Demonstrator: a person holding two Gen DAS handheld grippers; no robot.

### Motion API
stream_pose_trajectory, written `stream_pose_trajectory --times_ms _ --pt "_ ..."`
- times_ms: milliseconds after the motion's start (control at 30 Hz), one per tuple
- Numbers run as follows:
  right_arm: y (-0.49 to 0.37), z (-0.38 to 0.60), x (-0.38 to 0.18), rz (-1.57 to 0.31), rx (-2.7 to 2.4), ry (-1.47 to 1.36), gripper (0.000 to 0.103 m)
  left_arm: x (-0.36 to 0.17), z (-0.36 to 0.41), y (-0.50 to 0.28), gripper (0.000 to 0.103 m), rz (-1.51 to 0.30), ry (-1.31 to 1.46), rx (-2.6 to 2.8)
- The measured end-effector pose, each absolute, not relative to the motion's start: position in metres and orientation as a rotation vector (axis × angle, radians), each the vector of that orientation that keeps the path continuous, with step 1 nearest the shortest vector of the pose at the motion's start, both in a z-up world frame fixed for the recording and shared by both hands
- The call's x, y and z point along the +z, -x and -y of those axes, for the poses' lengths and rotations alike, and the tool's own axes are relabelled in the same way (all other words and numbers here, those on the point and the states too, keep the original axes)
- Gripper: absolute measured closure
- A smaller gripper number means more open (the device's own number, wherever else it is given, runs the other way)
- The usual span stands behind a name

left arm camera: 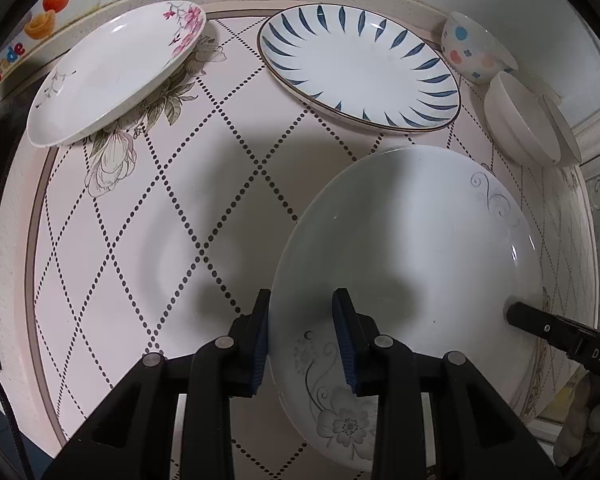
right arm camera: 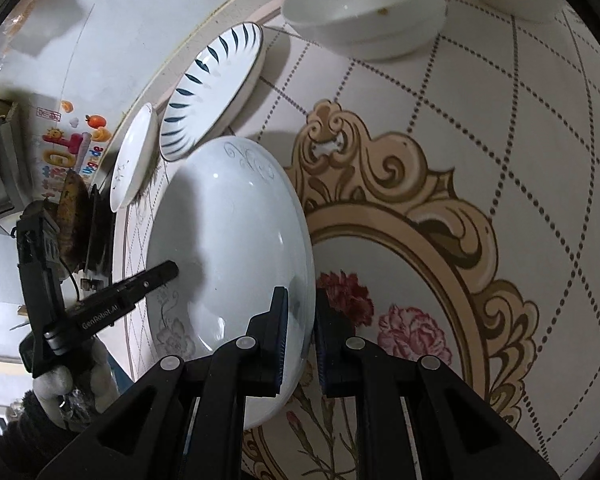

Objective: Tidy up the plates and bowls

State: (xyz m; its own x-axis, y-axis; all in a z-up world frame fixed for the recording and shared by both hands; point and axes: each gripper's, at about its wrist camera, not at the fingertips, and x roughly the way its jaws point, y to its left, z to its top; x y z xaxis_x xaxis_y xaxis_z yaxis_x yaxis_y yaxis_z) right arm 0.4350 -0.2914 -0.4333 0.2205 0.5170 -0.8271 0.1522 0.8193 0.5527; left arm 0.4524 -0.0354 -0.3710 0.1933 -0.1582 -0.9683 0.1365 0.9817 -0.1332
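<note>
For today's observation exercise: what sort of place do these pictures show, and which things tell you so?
Probably a home dining or kitchen table: patterned floral tablecloth, everyday plates such as the blue-striped plate, bowls like the spotted bowl, and a child's fruit sticker behind.

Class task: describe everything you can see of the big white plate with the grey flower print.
The grey-flower plate is round, glossy white and looks ceramic, with a grey blossom and scrolls on its rim. It sits tilted over the patterned table. The left hand-held gripper straddles its near rim, and the right hand-held gripper straddles the opposite rim. No other dish touches it.
</note>
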Motion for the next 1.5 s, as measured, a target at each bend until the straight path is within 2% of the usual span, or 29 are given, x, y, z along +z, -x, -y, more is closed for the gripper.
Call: stream_pose_trajectory --times_ms 600,633,800,900,967,1033,1100,1300,1500 --pt "-0.432 0.298 -0.435 -1.407 0.197 -0.697 0.089 -0.371 0.035 -0.465 0.076 -1.423 0.002 -0.300" --pt "-0.433 0.302 -0.432 -1.413 0.181 -0.703 0.089 -0.365 0.028 -0.466 0.079 -1.431 0.017 -0.308" --pt "-0.437 0.312 -0.391 -1.391 0.111 -0.655 0.089 -0.315 -0.022 -0.480 0.078 -1.360 0.138 -0.300" --pt "-0.454 0.299 -0.357 -1.341 0.133 -0.638 0.089 -0.296 -0.062 -0.503 0.070 -1.324 0.202 -0.248" --pt "-0.478 0.274 -0.335 -1.304 0.183 -0.632 0.082 -0.294 -0.085 -0.519 0.070 -1.314 0.241 -0.217" --pt "-0.503 0.245 -0.322 -1.288 0.255 -0.621 0.063 -0.296 -0.107 -0.532 0.070 -1.299 0.257 -0.158" --pt "-0.532 0.209 -0.314 -1.277 0.324 -0.586 0.057 -0.303 -0.128 -0.548 0.070 -1.288 0.277 -0.101" --pt "-0.617 0.111 -0.324 -1.285 0.428 -0.476 0.057 -0.335 -0.172 -0.585 0.070 -1.297 0.325 0.046" --pt "-0.689 0.062 -0.354 -1.343 0.417 -0.420 0.057 -0.360 -0.200 -0.601 0.070 -1.327 0.349 0.111"
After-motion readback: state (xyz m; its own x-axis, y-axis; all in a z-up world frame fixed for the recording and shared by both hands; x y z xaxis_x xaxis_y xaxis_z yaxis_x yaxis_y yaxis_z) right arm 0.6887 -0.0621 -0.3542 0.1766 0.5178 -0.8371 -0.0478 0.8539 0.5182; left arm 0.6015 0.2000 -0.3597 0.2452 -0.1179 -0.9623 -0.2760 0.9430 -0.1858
